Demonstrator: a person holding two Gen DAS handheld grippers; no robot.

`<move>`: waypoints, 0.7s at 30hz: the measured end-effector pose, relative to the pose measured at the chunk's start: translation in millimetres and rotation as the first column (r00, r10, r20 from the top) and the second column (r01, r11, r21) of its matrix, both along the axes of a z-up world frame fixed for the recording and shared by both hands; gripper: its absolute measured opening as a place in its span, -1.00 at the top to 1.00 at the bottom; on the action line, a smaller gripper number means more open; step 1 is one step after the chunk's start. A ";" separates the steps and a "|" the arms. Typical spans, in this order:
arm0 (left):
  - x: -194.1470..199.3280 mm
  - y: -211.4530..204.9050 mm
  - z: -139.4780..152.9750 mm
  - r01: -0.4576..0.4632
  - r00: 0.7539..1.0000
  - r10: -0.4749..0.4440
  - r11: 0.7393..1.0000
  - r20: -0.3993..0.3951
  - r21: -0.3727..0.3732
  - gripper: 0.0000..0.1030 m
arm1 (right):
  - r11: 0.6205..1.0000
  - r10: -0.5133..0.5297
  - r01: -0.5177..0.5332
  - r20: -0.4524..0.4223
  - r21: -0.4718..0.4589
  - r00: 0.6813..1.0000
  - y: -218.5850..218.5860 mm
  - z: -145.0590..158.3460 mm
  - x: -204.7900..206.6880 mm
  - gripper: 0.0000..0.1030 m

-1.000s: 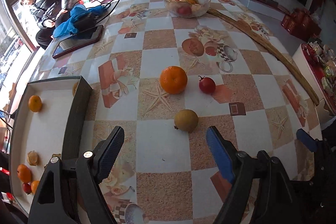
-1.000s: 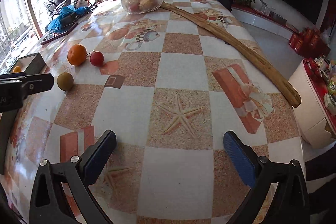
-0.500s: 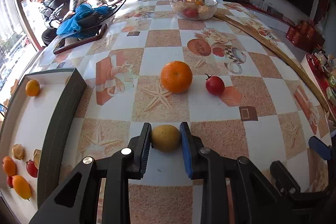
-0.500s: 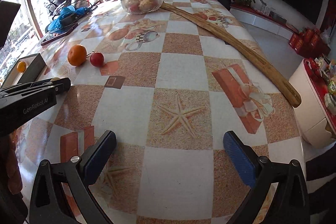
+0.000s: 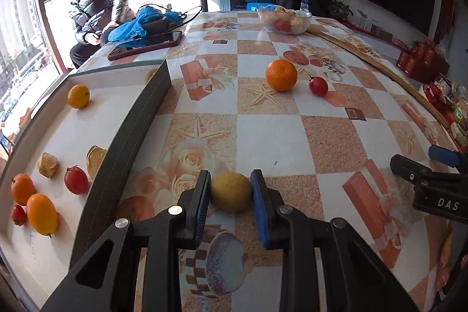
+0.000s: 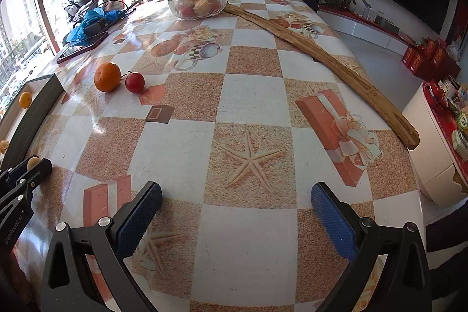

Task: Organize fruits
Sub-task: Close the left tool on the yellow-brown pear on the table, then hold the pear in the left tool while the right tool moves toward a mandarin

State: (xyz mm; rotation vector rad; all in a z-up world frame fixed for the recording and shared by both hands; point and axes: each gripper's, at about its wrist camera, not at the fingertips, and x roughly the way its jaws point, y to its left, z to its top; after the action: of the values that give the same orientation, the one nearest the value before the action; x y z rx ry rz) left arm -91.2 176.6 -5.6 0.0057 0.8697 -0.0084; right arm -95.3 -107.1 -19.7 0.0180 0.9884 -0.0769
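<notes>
One fruit is in hand. Left wrist view: left gripper [image 5: 230,192] has its jaws clamped on a yellow-brown fruit [image 5: 230,195], pads pressing both sides; the jaws have just been closing onto it. Fruit sits low over the checked surface [image 5: 272,142], near the surface's near edge, just beside the tray [image 5: 128,136] wall. Can't tell if it's lifted clear yet. Tray at the surface's left edge already holds sev. small fruits. An orange [image 5: 281,75] w/ a red fruit [image 5: 318,86] beside it lie loose toward the middle of the surface. Glass bowl [image 5: 285,21] at the far edge.

Right wrist view: right gripper [image 6: 235,217] has jaws wide apart, nothing btwn them, over bare surface near the near edge. Orange & red fruit well apart from it, toward the left.

Step, by my read: pick done, carry to tray underway. Next move calls for lifting the fruit over the tray wall, lowering onto a free patch of tray floor, then releasing gently so it doesn't roll.
</notes>
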 end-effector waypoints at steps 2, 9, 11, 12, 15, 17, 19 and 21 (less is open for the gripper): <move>0.1 2.7 -0.1 0.000 1.000 0.000 1.000 0.000 -0.018 0.40 | 1.000 0.000 0.000 0.000 0.000 1.000 0.1 -0.2 0.0 -0.99; -1.9 1.2 0.1 -0.001 1.000 0.001 1.000 0.001 -0.011 0.40 | 1.000 0.000 0.000 0.000 0.000 1.000 0.0 -0.5 0.0 -0.99; -2.1 1.5 0.3 -0.001 1.000 0.001 1.000 0.002 -0.011 0.40 | 1.000 0.000 0.000 0.000 0.000 1.000 0.1 -0.6 0.0 -0.99; -1.9 1.4 0.2 -0.001 1.000 0.001 1.000 0.001 -0.012 0.40 | 1.000 0.000 0.000 0.000 -0.001 1.000 -0.1 -0.5 0.1 -0.99; -1.9 1.4 0.2 -0.001 1.000 0.001 1.000 0.001 -0.012 0.40 | 1.000 0.000 0.000 0.000 -0.001 1.000 0.0 -0.7 0.1 -0.99; -2.1 1.5 0.2 -0.001 1.000 0.001 1.000 0.001 -0.012 0.40 | 1.000 0.000 0.000 0.000 -0.001 1.000 0.0 -0.7 0.1 -0.99; -1.8 1.3 0.1 -0.001 1.000 0.001 1.000 0.001 -0.011 0.40 | 1.000 0.000 0.000 0.000 -0.001 1.000 0.1 -0.8 0.1 -0.99; -1.8 1.4 0.1 -0.001 1.000 0.001 1.000 0.001 -0.011 0.40 | 1.000 0.000 0.000 0.000 -0.001 1.000 0.0 -0.7 0.1 -0.99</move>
State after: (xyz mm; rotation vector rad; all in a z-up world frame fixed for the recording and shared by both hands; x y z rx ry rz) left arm -93.0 178.0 -5.5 -0.0054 0.8682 -0.0123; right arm -95.2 -107.1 -20.5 0.0170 0.9881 -0.0771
